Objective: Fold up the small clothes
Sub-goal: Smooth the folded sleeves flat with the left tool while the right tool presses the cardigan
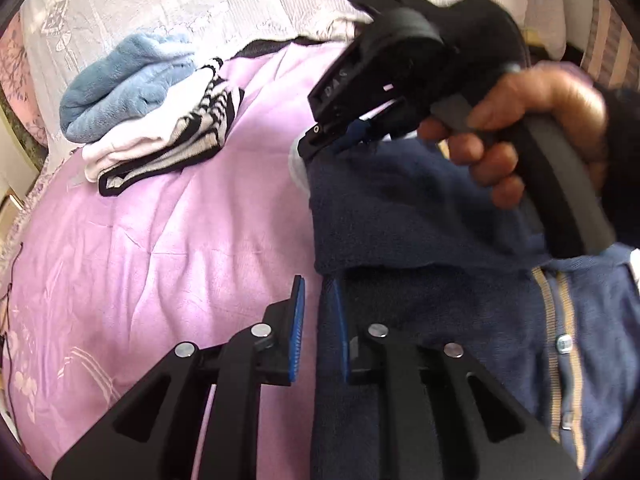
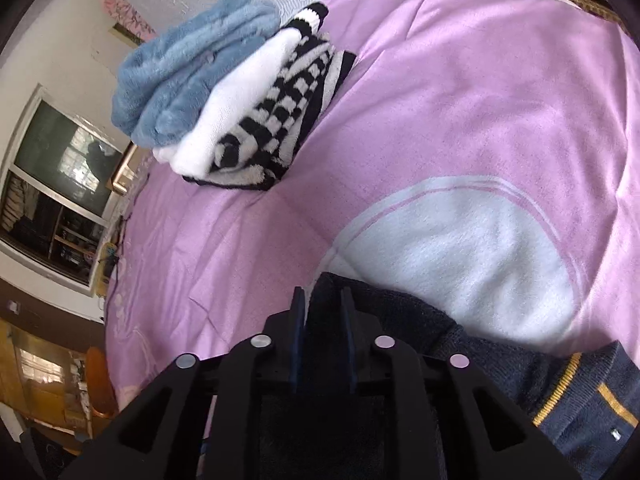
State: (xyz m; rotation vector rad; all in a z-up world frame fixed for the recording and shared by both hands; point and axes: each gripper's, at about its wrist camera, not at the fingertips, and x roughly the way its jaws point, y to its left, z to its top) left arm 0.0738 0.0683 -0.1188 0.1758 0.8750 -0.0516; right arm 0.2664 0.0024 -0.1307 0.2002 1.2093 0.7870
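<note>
Left wrist view: the left gripper (image 1: 320, 312) has its jaws nearly closed, blue ribbed pads pinching the left edge of the navy cardigan (image 1: 420, 216) in the lower middle of the frame. The cardigan is a soft, fuzzy knit, folded over on itself, with a tan striped placket and small metal snaps at lower right. Above it, right of centre, the right gripper (image 1: 320, 142), matte black plastic, points down-left onto the cardigan's upper left corner; a hand (image 1: 520, 128) wraps its grey handle at the right edge. The cardigan lies on a smooth, creased pink sheet (image 1: 160, 240) with a faint pale floral print. In the upper left sits a pile of folded clothes: a fluffy blue fleece (image 1: 120, 80) and a white knit with black-and-white checks (image 1: 168, 136) and black trim. Behind them is a white lace-patterned cover (image 1: 180, 0).

Right wrist view: the right gripper (image 2: 323, 312) stands at bottom centre, its jaws narrowly apart with a thick ridge of the dark cardigan (image 2: 420, 332) gripped between the pads. The knit spreads to the lower right, showing a mustard stripe and a snap. Beyond it the sheet (image 2: 440, 100) carries a large white oval patch. The fleece (image 2: 180, 76) and check knit (image 2: 272, 120) lie at upper left, with a window (image 2: 60, 160) at the left edge.
</note>
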